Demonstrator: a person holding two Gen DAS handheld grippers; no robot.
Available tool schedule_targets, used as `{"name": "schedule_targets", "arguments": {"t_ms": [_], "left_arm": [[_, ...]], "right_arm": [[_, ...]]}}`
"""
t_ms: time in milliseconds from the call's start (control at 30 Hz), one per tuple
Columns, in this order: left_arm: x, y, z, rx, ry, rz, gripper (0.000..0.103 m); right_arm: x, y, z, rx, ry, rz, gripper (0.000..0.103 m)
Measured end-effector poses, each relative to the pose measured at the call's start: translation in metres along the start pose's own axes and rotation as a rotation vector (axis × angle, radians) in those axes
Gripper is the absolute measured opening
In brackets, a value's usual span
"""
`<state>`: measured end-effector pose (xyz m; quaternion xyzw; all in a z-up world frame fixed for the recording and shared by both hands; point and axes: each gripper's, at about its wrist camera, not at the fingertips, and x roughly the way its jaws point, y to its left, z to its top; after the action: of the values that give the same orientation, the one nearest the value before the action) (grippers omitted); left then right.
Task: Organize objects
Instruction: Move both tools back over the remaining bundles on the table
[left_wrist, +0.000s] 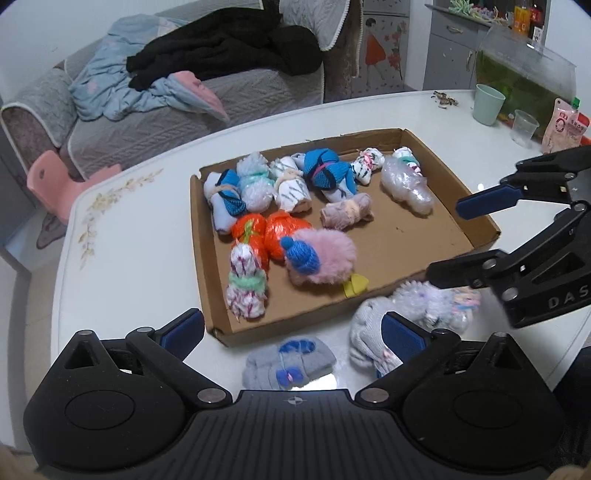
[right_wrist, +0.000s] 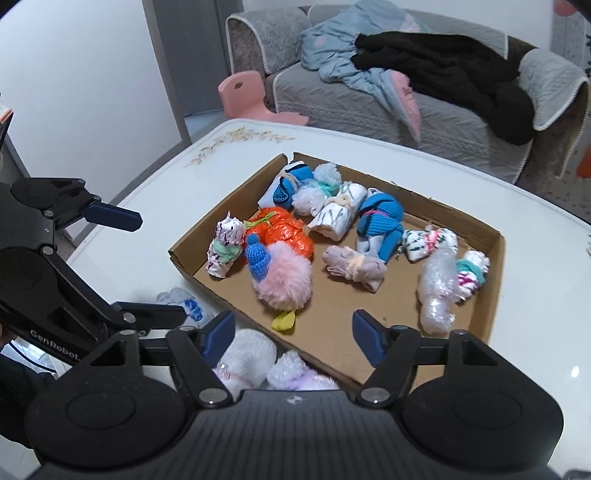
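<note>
A shallow cardboard tray (left_wrist: 476, 218) (right_wrist: 495, 258) on the white table holds several rolled sock bundles, an orange bag bundle (left_wrist: 273, 229) (right_wrist: 284, 230) and a pink fluffy toy with a blue knit hat (left_wrist: 325, 258) (right_wrist: 284, 280). Outside the tray's near edge lie a grey-blue sock bundle (left_wrist: 291, 360) (right_wrist: 184, 302), a white sock bundle (left_wrist: 367, 328) (right_wrist: 247, 350) and a fluffy lilac bundle (left_wrist: 432, 301) (right_wrist: 291, 369). My left gripper (left_wrist: 295, 332) (right_wrist: 147, 266) is open and empty above the grey-blue bundle. My right gripper (right_wrist: 293, 336) (left_wrist: 443, 240) is open and empty over the tray's near edge.
A green cup (left_wrist: 487, 105), a clear cup (left_wrist: 523, 127), a snack pouch (left_wrist: 563, 127) and a fish tank (left_wrist: 524, 74) stand at the table's far right. A sofa with clothes (left_wrist: 177, 85) (right_wrist: 406, 74) and a pink stool (left_wrist: 62, 181) (right_wrist: 251, 96) lie beyond the table.
</note>
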<state>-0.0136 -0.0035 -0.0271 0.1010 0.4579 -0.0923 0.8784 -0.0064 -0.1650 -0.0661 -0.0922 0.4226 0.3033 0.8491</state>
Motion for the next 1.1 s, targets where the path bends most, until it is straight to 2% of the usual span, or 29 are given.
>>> {"name": "schedule_targets", "arguments": {"t_ms": [267, 367, 467, 600, 800, 933, 1100], "left_arm": [[-0.014, -0.002, -0.026, -0.061, -0.001, 0.014, 0.102], [-0.016, -0.001, -0.026, -0.094, -0.012, 0.024, 0.103], [-0.006, 0.001, -0.033, -0.128, -0.001, 0.061, 0.103], [0.016, 0.003, -0.055, -0.193, 0.054, 0.070, 0.102], [0.033, 0.000, -0.065, -0.220, 0.016, 0.101, 0.102], [0.043, 0.004, -0.062, -0.285, -0.020, 0.095, 0.102], [0.057, 0.004, -0.063, -0.335, -0.035, 0.082, 0.102]], "right_arm": [[-0.020, -0.007, -0.026, 0.054, -0.007, -0.020, 0.070], [-0.025, -0.008, -0.035, 0.078, -0.029, -0.043, 0.075], [-0.023, -0.012, -0.051, 0.100, -0.042, -0.089, 0.078], [-0.009, -0.015, -0.079, 0.127, -0.026, -0.089, 0.077], [0.014, -0.018, -0.101, 0.162, -0.032, -0.103, 0.076], [0.027, -0.021, -0.107, 0.178, -0.050, -0.111, 0.075], [0.034, -0.023, -0.109, 0.174, -0.081, -0.134, 0.069]]}}
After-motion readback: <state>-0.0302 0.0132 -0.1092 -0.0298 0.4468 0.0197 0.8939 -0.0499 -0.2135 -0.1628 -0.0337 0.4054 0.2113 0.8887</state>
